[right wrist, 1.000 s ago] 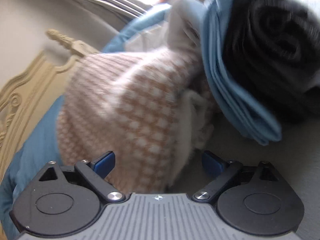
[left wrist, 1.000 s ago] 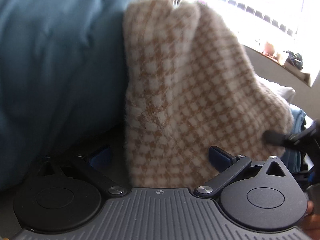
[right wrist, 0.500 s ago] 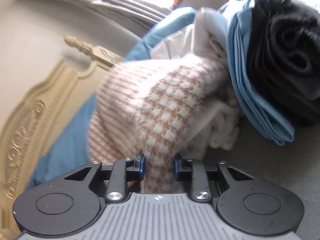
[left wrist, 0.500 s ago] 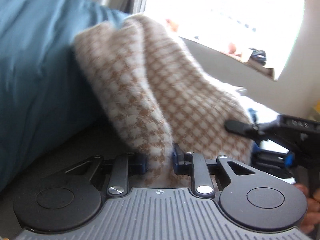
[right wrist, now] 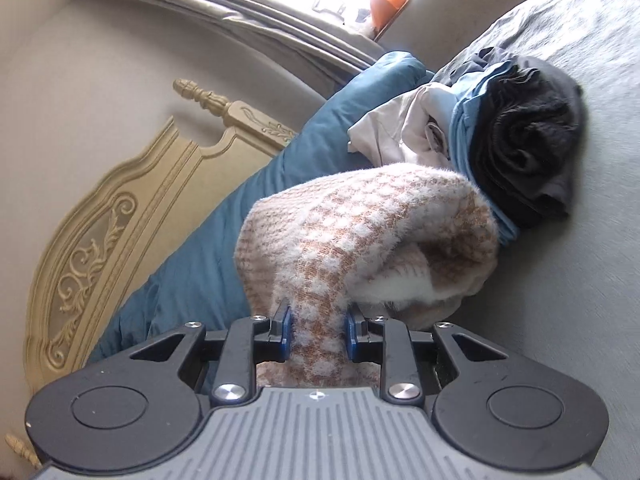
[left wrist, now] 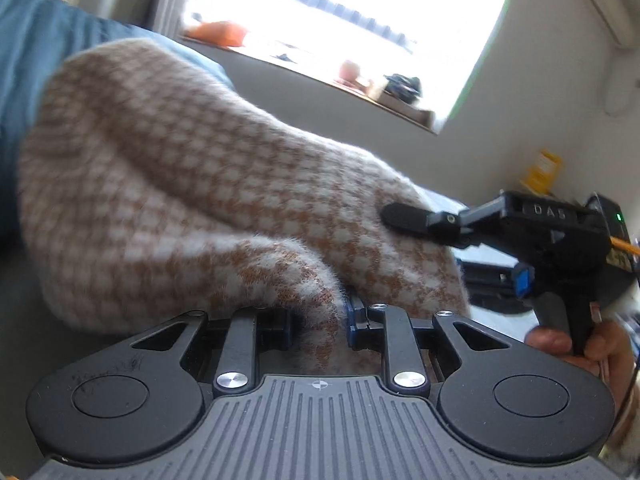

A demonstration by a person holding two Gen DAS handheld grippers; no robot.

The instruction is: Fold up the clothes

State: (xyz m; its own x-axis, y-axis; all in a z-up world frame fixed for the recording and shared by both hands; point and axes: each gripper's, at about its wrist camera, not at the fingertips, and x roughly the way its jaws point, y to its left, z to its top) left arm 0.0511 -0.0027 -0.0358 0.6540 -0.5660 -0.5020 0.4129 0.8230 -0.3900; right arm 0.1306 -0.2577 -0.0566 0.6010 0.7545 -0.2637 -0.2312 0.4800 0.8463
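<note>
Grey bed (right wrist: pixel 580 280), carved headboard (right wrist: pixel 120 208), bright window (left wrist: pixel 340 12); both grippers (left wrist: pixel 319 322) (right wrist: pixel 317 330) clamped on houndstooth sweater (right wrist: pixel 360 232).

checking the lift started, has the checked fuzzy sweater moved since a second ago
Yes. Pinched in both grippers, the sweater has pulled out and away from the dark rolled garment it was bunched against, which stays on the bed.

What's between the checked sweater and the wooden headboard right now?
In the right wrist view, a blue duvet fills the stretch between the checked sweater and the headboard.
</note>
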